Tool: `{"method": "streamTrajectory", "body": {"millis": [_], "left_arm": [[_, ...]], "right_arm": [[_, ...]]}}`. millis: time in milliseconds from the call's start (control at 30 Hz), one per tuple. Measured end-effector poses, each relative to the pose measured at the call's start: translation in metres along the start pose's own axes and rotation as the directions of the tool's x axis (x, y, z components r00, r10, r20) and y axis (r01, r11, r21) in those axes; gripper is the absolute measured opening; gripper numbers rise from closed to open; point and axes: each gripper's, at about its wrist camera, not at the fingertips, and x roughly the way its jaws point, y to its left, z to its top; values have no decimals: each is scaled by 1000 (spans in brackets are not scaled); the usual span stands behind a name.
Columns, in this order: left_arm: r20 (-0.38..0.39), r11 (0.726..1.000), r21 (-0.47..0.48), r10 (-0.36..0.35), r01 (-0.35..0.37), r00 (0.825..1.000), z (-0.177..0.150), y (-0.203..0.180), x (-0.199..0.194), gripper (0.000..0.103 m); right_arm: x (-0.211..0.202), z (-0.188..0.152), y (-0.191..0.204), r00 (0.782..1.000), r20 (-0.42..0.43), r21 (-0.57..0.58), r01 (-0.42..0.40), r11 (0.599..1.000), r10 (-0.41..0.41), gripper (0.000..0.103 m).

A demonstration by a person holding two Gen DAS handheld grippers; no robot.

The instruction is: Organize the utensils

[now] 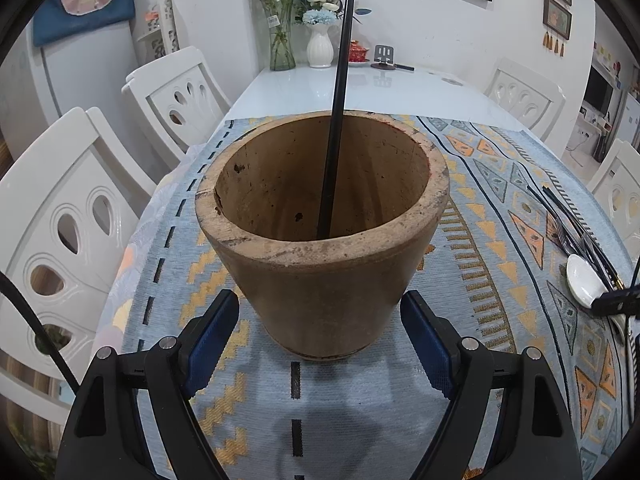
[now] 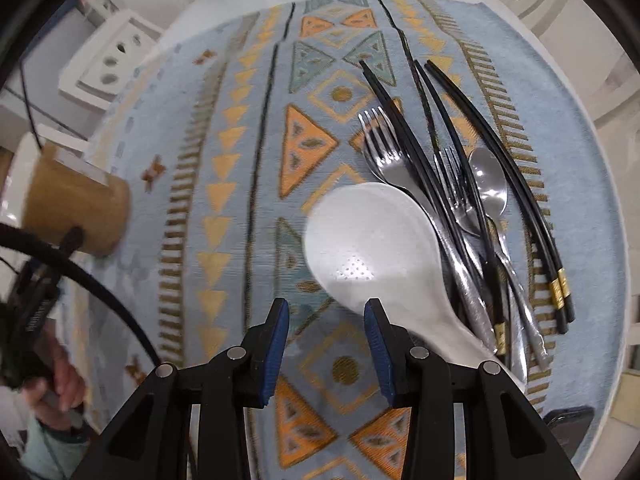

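Note:
A brown pot (image 1: 320,280) stands on the patterned cloth with one black chopstick (image 1: 340,100) leaning inside it. My left gripper (image 1: 320,312) straddles the pot's base, open, with a sliver of cloth showing beside the left pad. Seen from the right wrist, the pot (image 2: 76,208) is far left. A white rice spoon (image 2: 360,240) lies against a pile of two forks (image 2: 384,148), a metal spoon (image 2: 486,176) and several black chopsticks (image 2: 492,152). My right gripper (image 2: 327,304) hovers open over the cloth, nothing between its fingers, its right fingertip just over the white spoon's neck.
White chairs (image 1: 72,216) line both sides of the table. Vases with flowers (image 1: 320,46) and a small stand (image 1: 384,58) sit at the far end. A dark flat device (image 2: 568,424) lies at the cloth's near right. A person's hand (image 2: 60,384) holds the left gripper.

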Motion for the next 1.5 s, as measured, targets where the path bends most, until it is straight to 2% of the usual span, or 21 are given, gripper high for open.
{"method": "streamTrajectory", "body": {"millis": [100,200,300,467,600,767,800,900,1000,1100,1233,1367,1500], "left_arm": [[0,1000,-2,-1,1,1000,-1,0,0,82],[0,1000,-2,-1,1,1000,-1,0,0,82],[0,1000,0,-3,3,1000,-1,0,-1,82],[0,1000,-1,-4,4,1000,-1,2,-1,82],[0,1000,-2,-6,6,1000,-2,3,-1,82],[1,1000,-1,-8,8,1000,-2,4,-2,82],[0,1000,-2,-11,11,1000,-3,4,-2,82],[-3,1000,-5,-13,13,1000,-2,6,-2,82],[-3,1000,-5,-13,13,1000,-2,6,-2,82],[-4,1000,-7,-16,16,1000,-2,6,-2,82],[-4,1000,-6,-16,16,1000,-2,7,-3,82],[-3,1000,-9,-21,21,1000,-3,9,-4,82],[-3,1000,-12,-28,28,1000,-2,10,-4,82]], "right_arm": [[-8,5,-8,998,32,10,62,998,-63,38],[-1,8,-17,994,28,37,107,994,-108,38],[6,5,-16,996,16,35,88,995,-89,39],[8,-6,-2,1000,-27,-3,9,1000,-9,38],[0,-1,-4,998,24,-8,58,998,-58,38],[10,10,-15,999,-34,24,37,999,-36,38],[13,7,-11,998,-51,10,21,1000,-21,39],[18,-5,10,997,-67,-71,40,997,-44,45],[29,-16,32,993,-117,-127,13,992,-28,45],[34,-25,56,988,-103,-231,86,969,-112,48],[35,-26,64,985,-119,-244,95,965,-127,48],[16,-28,78,981,-76,-303,150,941,-180,48],[16,-41,96,982,-80,-343,137,929,-174,48]]}}
